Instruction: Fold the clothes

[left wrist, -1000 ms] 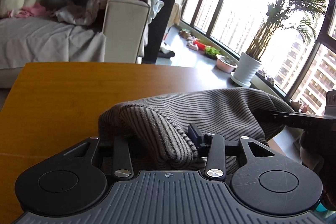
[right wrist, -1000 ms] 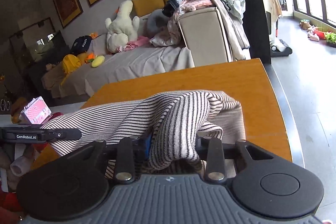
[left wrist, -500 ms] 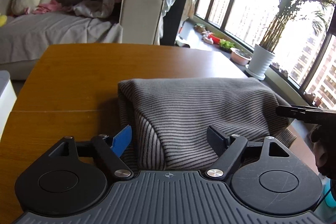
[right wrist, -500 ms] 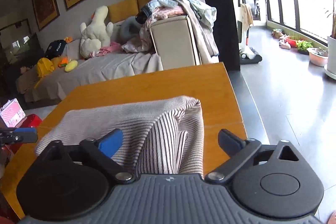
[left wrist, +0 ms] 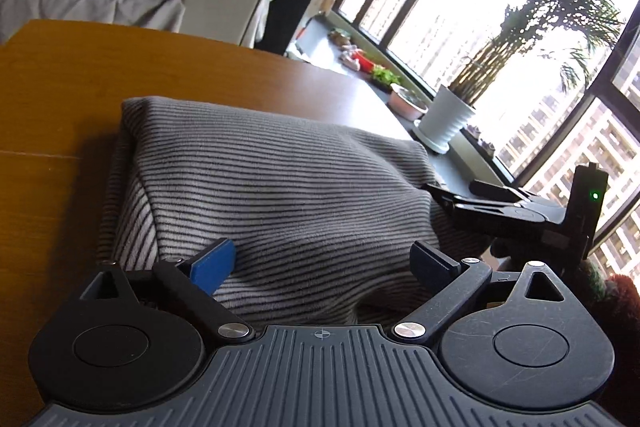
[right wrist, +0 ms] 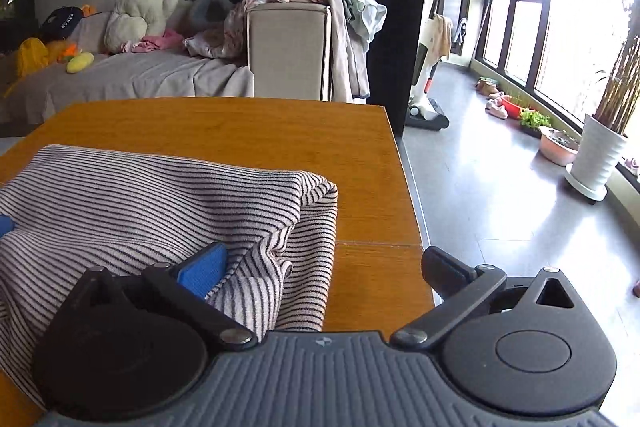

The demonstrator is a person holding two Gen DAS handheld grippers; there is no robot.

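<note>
Striped knitwear [left wrist: 280, 187] lies doubled over on the wooden tabletop [left wrist: 52, 99], a thick grey-and-black garment with its upper layer resting square on the lower and one rounded fold edge facing the far side. At the left, bare wood runs out toward a sofa [right wrist: 132, 75] heaped with a plush toy [right wrist: 140, 7] and loose laundry, well apart from the work. The left gripper [left wrist: 324, 261] hovers low over the near edge of the garment, its jaws spread wide with cloth beneath them but nothing pinched, a stance that suits either letting a layer settle or reaching in for a fresh hold; one frame cannot say which. Further right, the right gripper [right wrist: 322, 269] stands at the garment's right-hand corner, jaws likewise spread and empty, the blue pad [right wrist: 202, 269] of one finger touching the bunched striped edge while the other finger hangs over bare wood. That corner looks slack and rumpled, so it would likely need smoothing if another fold follows. The tabletop's right edge falls close beside the cloth, leaving little margin there. Beyond it, on the floor by the tall windows, a potted palm [left wrist: 448, 123] and small planters sit clear of both tools.
</note>
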